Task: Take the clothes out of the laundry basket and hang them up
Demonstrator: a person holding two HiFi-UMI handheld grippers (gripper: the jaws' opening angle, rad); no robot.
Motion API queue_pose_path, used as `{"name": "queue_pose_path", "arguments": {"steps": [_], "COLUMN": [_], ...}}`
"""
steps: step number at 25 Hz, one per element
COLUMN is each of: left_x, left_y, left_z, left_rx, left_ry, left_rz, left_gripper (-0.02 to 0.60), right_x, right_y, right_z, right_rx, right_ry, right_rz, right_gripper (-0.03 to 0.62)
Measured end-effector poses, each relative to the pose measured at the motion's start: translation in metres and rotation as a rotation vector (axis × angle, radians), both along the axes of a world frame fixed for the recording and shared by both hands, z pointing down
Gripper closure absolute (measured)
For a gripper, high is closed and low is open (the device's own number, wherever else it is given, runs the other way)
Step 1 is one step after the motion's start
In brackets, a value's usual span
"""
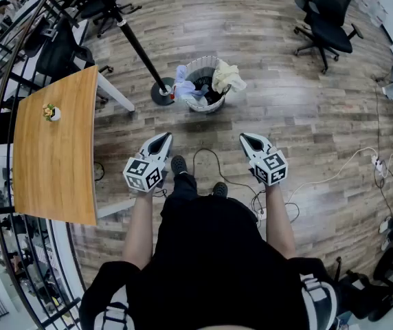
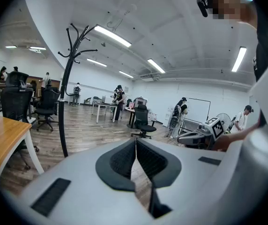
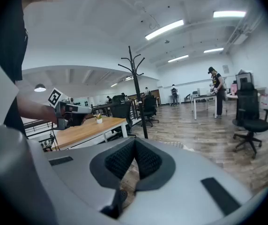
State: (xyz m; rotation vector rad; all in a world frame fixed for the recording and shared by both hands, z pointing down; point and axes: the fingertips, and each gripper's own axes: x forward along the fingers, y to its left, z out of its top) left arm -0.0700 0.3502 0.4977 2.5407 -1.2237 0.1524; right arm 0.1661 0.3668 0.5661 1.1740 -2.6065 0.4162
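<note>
The left claw (image 1: 159, 140) and the right claw (image 1: 251, 140) are held out in front of the person, side by side and well apart, above the wooden floor (image 1: 306, 122). In the left gripper view the left claw's dark ribbed pads are pressed together at the tips, with nothing between them. The right gripper view shows the same for the right claw: pads closed on each other and empty. The laundry basket (image 1: 195, 104) stands on the floor farther out, roughly midway between the lines of the two claws and well apart from both. A cream garment (image 1: 227, 75) is draped over its right rim. A pale blue-and-white garment (image 1: 183, 89) hangs over its left rim. The basket also holds something dark that cannot be identified. The black coat stand (image 1: 139, 49) has its round base just beside the basket's left side, and its pole runs toward the far left of the head view. A wooden surface (image 1: 52, 163) on white legs lies to the left of the person and carries a small potted plant (image 1: 51, 113) toward its far end. A black office chair (image 1: 328, 25) stands at the far right. Dark cables (image 1: 214, 167) loop on the floor by the person's shoes (image 1: 178, 163), and a white cable (image 1: 341, 172) trails off to the right.
</note>
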Motion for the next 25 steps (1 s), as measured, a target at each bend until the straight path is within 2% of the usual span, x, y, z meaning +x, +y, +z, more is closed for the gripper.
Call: {"name": "queue_pose_path", "arguments": {"steps": [13,25], "left_x": [-0.017,-0.025], "left_y": [0.017,0.012], "left_z": [0.005,0.004], "left_rx": [0.002,0.011], "left_ry": [0.023,-0.007], "left_rz": [-0.056,-0.060], "left_gripper": [0.555,0.555], "right_x": [-0.009,-0.022], "right_y": [0.017,0.008], "right_z": [-0.004,-0.006], "right_rx": [0.005,0.001], "right_ry": [0.047,0.038], "right_rz": [-0.040,-0.048], "right_gripper": [0.585,0.585]}}
